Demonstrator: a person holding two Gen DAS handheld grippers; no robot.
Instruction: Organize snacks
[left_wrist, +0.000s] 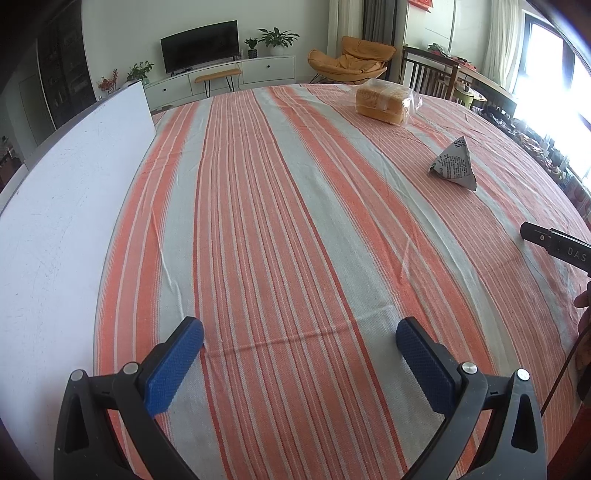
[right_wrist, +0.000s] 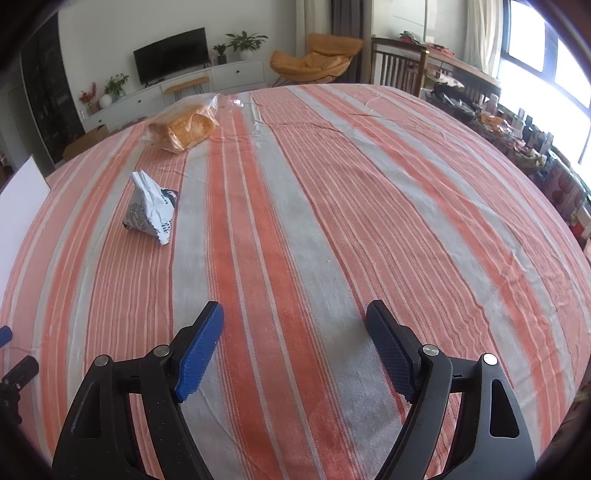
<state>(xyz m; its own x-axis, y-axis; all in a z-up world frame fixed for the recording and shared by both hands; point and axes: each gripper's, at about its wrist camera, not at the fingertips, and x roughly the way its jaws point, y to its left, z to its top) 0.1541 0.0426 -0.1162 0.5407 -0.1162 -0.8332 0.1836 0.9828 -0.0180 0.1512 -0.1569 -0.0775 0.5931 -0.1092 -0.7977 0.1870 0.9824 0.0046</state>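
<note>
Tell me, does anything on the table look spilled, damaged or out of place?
Nothing is spilled or torn. The bagged bread lies askew to the cloth's stripes, and the pouch looks crumpled; both sit apart.

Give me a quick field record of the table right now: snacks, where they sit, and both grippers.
surface: striped tablecloth
snack 1: bagged bread loaf, far side, lying down
snack 2: pyramid-shaped packet, nearer than the loaf, apart from it
left side: white board along the table edge
left gripper: open, nothing between the fingers
right gripper: open, nothing between the fingers
</note>
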